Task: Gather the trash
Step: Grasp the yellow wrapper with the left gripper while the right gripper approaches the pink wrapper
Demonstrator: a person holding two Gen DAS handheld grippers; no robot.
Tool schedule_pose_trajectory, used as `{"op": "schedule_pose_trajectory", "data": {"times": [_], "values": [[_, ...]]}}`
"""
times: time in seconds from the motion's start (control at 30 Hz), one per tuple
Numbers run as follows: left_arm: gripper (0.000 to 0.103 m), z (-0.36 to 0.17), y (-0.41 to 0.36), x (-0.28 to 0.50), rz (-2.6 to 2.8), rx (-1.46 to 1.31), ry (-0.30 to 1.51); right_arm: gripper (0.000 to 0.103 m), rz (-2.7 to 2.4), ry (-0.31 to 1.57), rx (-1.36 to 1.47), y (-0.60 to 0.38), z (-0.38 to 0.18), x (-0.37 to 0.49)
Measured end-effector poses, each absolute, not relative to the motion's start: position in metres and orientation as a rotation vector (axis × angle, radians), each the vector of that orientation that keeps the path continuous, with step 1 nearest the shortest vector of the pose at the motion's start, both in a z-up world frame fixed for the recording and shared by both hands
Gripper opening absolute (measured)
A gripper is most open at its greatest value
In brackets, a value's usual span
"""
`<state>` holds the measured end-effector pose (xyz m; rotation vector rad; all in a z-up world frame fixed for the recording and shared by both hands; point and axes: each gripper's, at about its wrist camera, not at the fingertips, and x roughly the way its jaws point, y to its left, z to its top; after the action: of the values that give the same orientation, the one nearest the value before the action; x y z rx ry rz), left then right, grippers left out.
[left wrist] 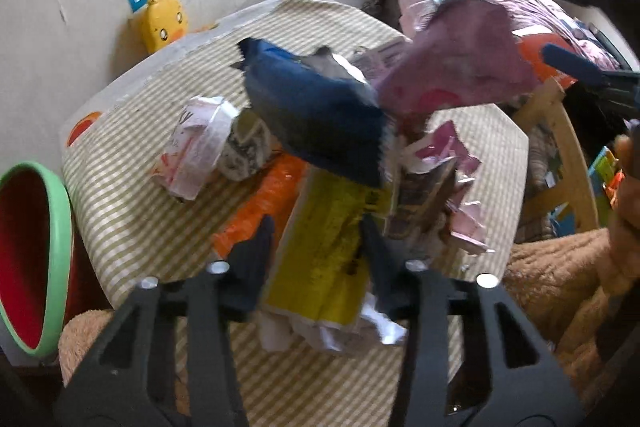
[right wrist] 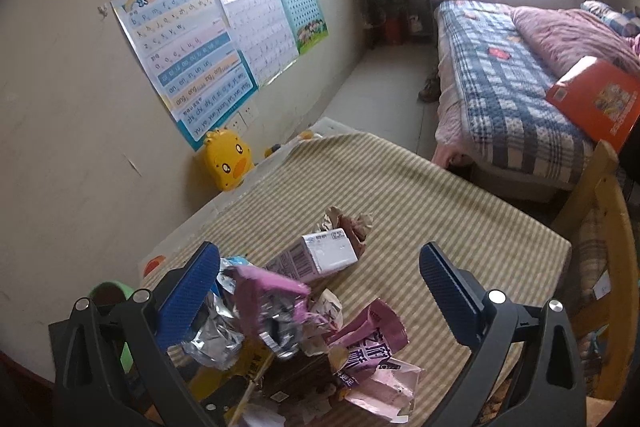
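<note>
A heap of trash lies on the striped table (left wrist: 132, 223): a blue wrapper (left wrist: 316, 111), a pink wrapper (left wrist: 460, 63), an orange wrapper (left wrist: 264, 203), a crumpled white carton (left wrist: 200, 147). My left gripper (left wrist: 320, 247) is shut on a yellow wrapper (left wrist: 332, 247). In the right wrist view my right gripper (right wrist: 320, 287) is open above the heap, over a pink wrapper (right wrist: 264, 291), foil (right wrist: 212, 339), a purple packet (right wrist: 368, 343) and a small milk carton (right wrist: 316, 259). The right gripper's blue finger (left wrist: 572, 63) shows at the left wrist view's right edge.
A red bin with a green rim (left wrist: 32, 259) stands left of the table. A yellow duck toy (right wrist: 228, 159) sits against the wall with posters (right wrist: 188, 59). A bed (right wrist: 504, 91) with an orange book (right wrist: 596, 99) lies behind. A wooden chair (right wrist: 596, 227) stands at the right.
</note>
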<state>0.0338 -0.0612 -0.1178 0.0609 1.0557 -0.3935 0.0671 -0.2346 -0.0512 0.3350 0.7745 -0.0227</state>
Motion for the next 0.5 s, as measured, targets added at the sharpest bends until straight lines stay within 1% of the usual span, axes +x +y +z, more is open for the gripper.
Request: {"op": "schedule_pose_trajectory", "data": {"times": [0.13, 0.5], "values": [[0.035, -0.114, -0.059, 0.029, -0.417, 0.046, 1.055, 0.095, -0.018, 0.781, 0.355, -0.238, -0.054, 0.069], [0.034, -0.110, -0.039, 0.024, -0.417, -0.032, 1.068, 0.095, 0.020, 0.805, 0.398, -0.231, -0.061, 0.081]]}}
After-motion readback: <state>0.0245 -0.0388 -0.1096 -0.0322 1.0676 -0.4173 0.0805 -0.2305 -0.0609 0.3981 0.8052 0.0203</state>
